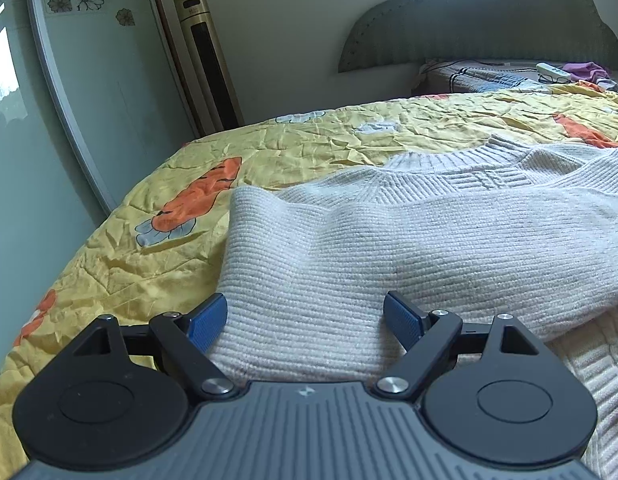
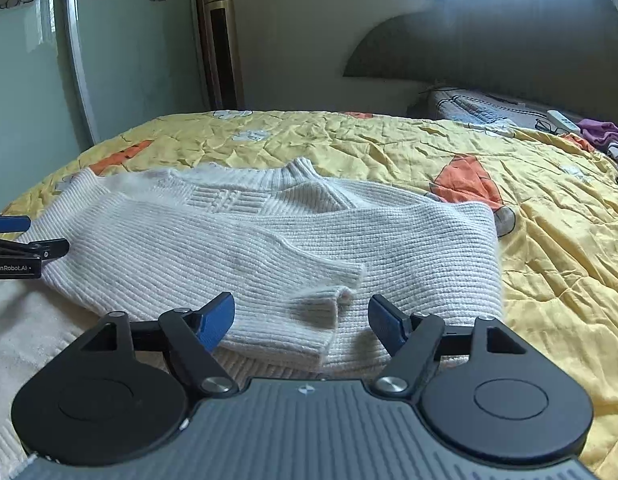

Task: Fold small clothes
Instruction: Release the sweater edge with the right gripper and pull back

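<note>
Yellow carrot-print bedspread (image 2: 349,148) covers the bed you are working on, with a grey headboard (image 1: 489,20) at 1 o'clock and a gold tower fan (image 2: 221,40) at 11. The cream knit sweater (image 2: 237,236) lies spread across the bed, its long axis running from 9 to 3 o'clock, neckband at 12 on the far side and both sleeves already laid across the chest.

Your right tool (image 2: 301,320) stands wide apart and holds nothing; the sleeve cuff (image 2: 337,300) lies on the sweater just ahead, between the blue pads but untouched. Your left tool (image 1: 305,320) is likewise spread and empty, straddling the knit at the sweater's left side, near its fold at 9 o'clock.

The coming fold, I judge, turns on the hem side at 6 o'clock: both tools sit there, the left nearer the left edge, the right nearer the cuffs.

The right wrist view shows the whole folded outline, both crossed sleeves and your left tool at 9 o'clock; the left wrist view shows only the left edge and the neckband.
</note>
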Motion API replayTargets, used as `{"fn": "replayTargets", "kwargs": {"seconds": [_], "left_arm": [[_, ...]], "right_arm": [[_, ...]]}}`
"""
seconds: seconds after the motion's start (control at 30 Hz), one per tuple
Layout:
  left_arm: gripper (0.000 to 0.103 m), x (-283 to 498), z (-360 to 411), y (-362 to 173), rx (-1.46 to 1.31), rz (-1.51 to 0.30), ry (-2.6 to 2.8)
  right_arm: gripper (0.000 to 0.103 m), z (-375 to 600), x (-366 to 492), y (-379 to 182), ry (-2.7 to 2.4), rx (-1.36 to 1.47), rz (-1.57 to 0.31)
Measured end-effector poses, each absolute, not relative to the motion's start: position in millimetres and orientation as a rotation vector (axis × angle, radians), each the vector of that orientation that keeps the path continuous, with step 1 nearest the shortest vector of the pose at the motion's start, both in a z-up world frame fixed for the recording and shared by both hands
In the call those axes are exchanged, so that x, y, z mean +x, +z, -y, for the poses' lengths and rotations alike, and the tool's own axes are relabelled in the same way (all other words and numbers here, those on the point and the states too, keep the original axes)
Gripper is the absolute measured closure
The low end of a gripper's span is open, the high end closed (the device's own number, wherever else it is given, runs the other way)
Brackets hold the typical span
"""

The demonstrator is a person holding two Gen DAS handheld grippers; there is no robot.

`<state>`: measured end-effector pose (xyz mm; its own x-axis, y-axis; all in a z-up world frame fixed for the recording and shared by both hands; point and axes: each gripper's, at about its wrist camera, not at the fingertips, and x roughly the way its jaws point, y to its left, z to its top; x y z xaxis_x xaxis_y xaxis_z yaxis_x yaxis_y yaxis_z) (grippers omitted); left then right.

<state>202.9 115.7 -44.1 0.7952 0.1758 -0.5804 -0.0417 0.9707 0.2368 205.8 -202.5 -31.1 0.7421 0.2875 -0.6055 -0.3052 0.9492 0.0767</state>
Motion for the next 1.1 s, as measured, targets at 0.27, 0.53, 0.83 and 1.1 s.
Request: {"fn": "replayTargets", "kwargs": {"seconds": [0.27, 0.53, 0.83, 1.1], "left_arm": [[0.017, 158.6, -125.0, -37.3, 0.146, -0.672, 0.113], [0.017, 95.5, -126.1, -40.8, 0.096, -0.704, 0.134], [0.017, 48.1, -127.0, -34.9, 0.126, -0.653, 0.18], [0.017, 25.2, -119.2, -35.1, 0.257, -0.616, 0.228]], "right_arm": [[0.015, 199.1, 160.9, -27.0, 0.37, -0.038, -0.673], [0.011, 203.2, 111.7, -35.3, 0.377, 0.037, -0.687], [0.01, 216.1, 72.0, -30.3, 0.32, 0.033, -0.657], [0.008, 223.8, 45.6, -31.9, 0.238, -0.091, -0.647]]}}
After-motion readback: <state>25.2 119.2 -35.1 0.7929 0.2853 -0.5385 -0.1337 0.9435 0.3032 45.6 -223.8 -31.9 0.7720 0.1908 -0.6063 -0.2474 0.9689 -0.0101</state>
